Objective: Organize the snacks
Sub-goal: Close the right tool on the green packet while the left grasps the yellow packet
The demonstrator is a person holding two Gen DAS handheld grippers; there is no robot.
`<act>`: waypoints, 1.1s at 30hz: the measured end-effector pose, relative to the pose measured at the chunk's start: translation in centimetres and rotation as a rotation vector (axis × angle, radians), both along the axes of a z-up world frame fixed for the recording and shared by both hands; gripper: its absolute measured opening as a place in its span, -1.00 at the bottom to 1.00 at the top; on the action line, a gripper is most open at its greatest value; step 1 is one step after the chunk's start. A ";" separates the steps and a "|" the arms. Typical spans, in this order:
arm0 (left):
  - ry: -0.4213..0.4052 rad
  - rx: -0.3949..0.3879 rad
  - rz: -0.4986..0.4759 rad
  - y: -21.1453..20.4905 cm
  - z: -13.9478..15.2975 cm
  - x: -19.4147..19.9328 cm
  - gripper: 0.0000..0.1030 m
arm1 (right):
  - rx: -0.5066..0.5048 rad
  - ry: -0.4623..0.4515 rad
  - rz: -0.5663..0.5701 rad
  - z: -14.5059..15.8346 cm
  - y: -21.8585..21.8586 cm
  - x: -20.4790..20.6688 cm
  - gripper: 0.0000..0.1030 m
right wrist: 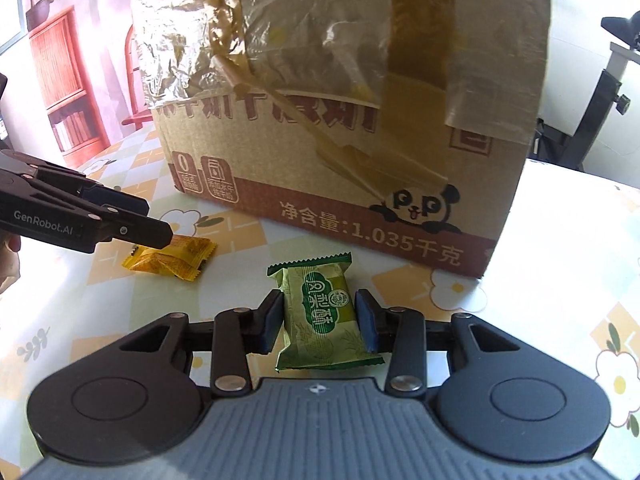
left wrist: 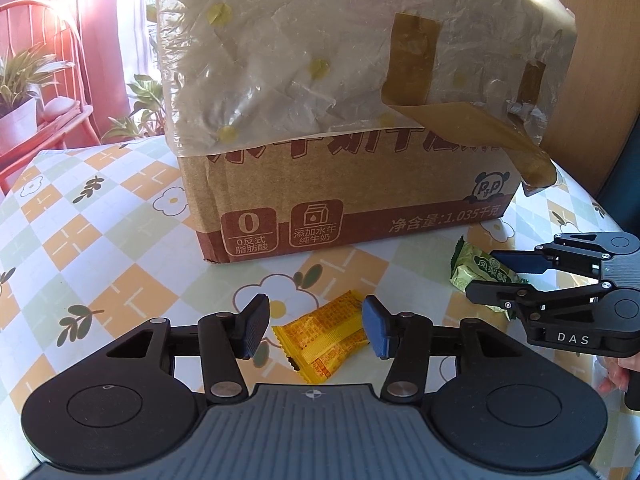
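Observation:
A yellow snack packet [left wrist: 324, 340] lies flat on the checked tablecloth [left wrist: 100, 240], between the fingers of my left gripper [left wrist: 316, 330]. Its jaws stand open around the packet, with a gap on the left side. To the right, a green snack packet [right wrist: 316, 304] sits between the pads of my right gripper [right wrist: 319, 320], which is shut on its sides. The left wrist view shows that same green packet [left wrist: 466, 266] in the right gripper [left wrist: 484, 276]. In the right wrist view, the left gripper [right wrist: 154, 222] hovers over the yellow packet [right wrist: 172, 260].
A big cardboard box [left wrist: 360, 184] with a panda print, loose plastic film and brown tape stands just behind both packets and blocks the far side. A red chair [left wrist: 36, 40] and potted plants [left wrist: 20, 92] are beyond the table's left edge.

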State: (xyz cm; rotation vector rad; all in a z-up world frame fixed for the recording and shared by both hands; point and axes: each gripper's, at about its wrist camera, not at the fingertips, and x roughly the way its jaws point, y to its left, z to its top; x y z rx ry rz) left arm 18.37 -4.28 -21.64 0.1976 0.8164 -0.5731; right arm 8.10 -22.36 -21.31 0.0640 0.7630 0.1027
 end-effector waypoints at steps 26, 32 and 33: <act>0.036 0.032 0.043 -0.9 -1.7 -0.8 0.20 | -0.010 -0.046 -0.024 -0.5 -0.1 -1.0 -0.18; -0.004 0.077 0.058 -1.4 -1.8 -1.2 -0.04 | -0.010 -0.047 -0.024 -0.5 -0.1 -1.0 -0.18; 0.000 0.078 0.063 -1.2 -1.5 -1.5 -0.25 | -0.010 -0.047 -0.024 -0.5 -0.1 -1.0 -0.18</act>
